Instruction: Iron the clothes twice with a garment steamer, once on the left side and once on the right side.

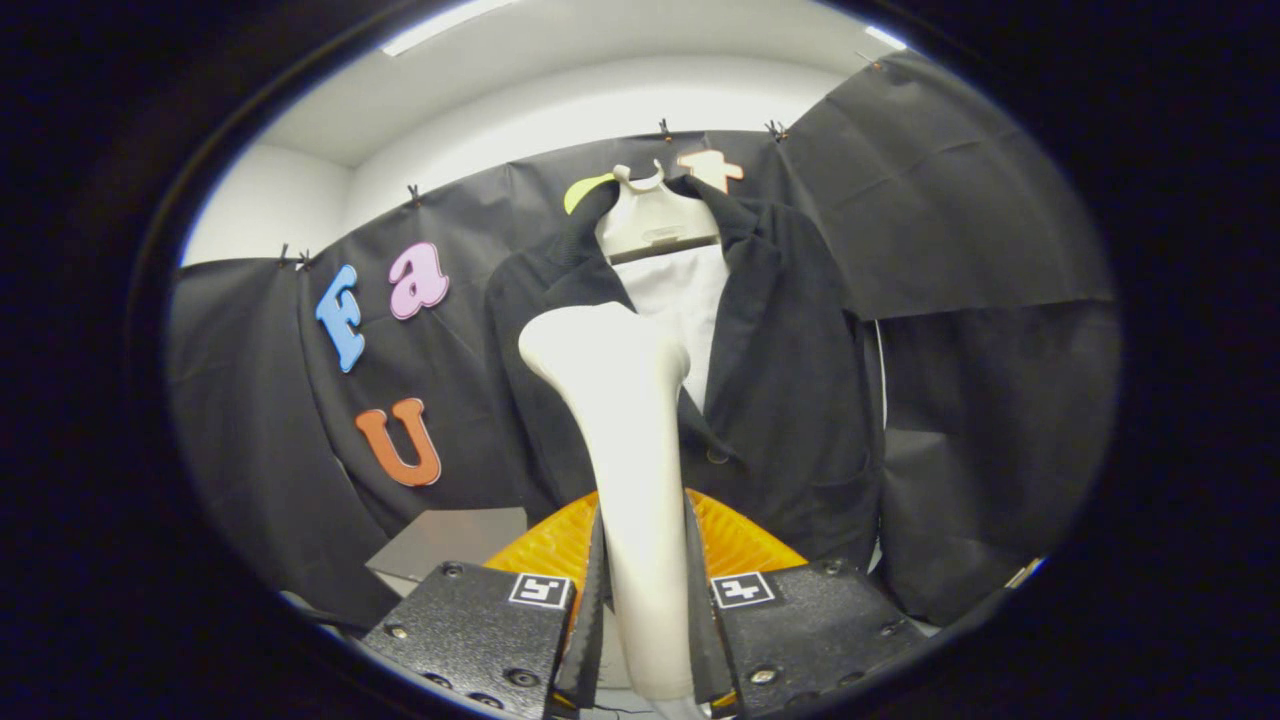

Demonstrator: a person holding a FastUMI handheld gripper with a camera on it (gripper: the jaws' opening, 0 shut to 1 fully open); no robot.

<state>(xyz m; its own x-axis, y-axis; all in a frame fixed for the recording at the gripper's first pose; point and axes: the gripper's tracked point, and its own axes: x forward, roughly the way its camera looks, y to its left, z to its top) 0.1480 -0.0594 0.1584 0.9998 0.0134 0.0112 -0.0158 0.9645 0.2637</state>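
A white garment steamer (pixel 625 440) stands upright between my two black fingers, its handle clamped by both pads and its wide head rising ahead of them. My gripper (pixel 645 620) is shut on that handle. Beyond the steamer hangs a black jacket (pixel 790 400) over a white shirt (pixel 690 300) on a white hanger (pixel 650 220), against the black cloth wall. The steamer head sits in front of the jacket's left half, and whether it touches the cloth I cannot tell.
An orange ribbed object (pixel 735 540) lies just behind my fingers, low under the jacket. A grey flat box (pixel 450 545) sits to the left of it. Black cloth walls close the booth on all sides.
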